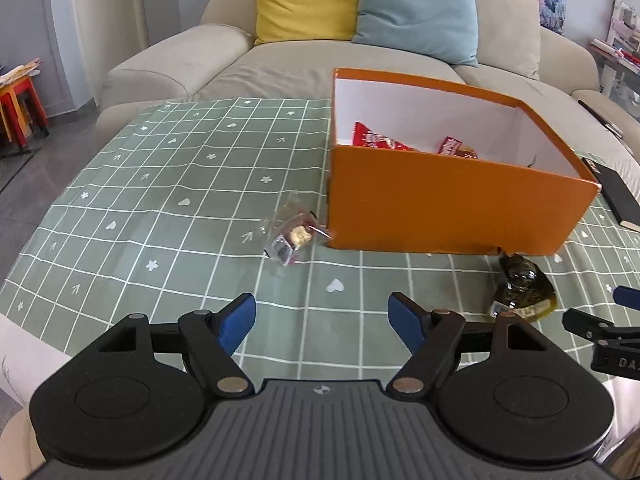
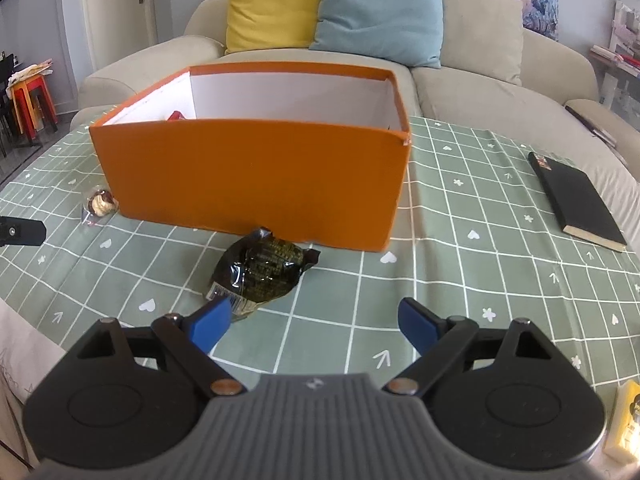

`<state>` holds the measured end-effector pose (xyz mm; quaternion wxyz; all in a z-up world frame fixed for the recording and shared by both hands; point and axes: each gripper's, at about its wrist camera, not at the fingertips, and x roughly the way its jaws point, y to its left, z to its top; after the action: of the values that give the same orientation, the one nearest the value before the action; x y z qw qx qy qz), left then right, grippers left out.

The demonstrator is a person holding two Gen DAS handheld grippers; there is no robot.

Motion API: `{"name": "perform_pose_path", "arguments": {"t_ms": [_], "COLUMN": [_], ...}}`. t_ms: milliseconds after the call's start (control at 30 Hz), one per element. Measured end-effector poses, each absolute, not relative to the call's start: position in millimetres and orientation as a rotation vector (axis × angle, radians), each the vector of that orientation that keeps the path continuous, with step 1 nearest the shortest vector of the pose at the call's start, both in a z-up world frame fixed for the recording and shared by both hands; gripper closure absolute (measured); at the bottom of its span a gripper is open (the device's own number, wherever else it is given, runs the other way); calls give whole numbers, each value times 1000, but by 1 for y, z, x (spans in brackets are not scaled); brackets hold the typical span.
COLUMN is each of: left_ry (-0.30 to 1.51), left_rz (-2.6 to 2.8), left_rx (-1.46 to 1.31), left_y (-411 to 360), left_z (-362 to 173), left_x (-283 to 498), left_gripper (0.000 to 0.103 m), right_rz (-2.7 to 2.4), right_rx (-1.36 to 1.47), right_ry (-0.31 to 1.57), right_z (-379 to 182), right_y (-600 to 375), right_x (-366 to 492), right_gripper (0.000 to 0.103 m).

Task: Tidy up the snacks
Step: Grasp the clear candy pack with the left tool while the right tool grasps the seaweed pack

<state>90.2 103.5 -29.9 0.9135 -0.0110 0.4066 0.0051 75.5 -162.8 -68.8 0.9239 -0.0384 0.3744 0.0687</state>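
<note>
Black notebook (image 2: 576, 200) — checked tablecloth (image 2: 460, 280)

Setting: home living room.
Beige sofa (image 2: 480, 92) with yellow cushion (image 2: 272, 4) and blue cushion (image 2: 380, 12); low table under green checked cloth (image 2: 460, 280); interior door (image 2: 140, 0); red stacking stools (image 2: 32, 96); black book (image 2: 576, 204).

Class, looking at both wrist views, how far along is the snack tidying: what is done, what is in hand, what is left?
Done: red snack packets already lie inside the orange box. In hand: nothing; the left gripper and right gripper are both open and empty. Left: the clear-wrapped snack and the dark green packet are on the tablecloth outside the box.
</note>
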Motion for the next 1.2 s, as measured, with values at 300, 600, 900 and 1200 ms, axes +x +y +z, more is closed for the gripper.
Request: {"name": "perform_pose_path", "arguments": {"t_ms": [300,600,900,1200], "left_ry": [838,796,797,781], "left_rz": [15,-12,-51,-56], "left_rx": [58,197,257,227], "left_y": [109,104,107,110], "left_z": [-41,-67,-95,-97], "left_x": [132,167,184,185], "left_gripper": [15,15,20,22], "right_rz": [155,144,127,100], "right_rx": [-55,0,-2,65], "right_ry": [780,832,833,896], "right_z": [-71,-81,-84,-99], "right_y": [-156,-148,-132,-133], "right_x": [91,117,143,159], "right_gripper": [15,15,19,20]}}
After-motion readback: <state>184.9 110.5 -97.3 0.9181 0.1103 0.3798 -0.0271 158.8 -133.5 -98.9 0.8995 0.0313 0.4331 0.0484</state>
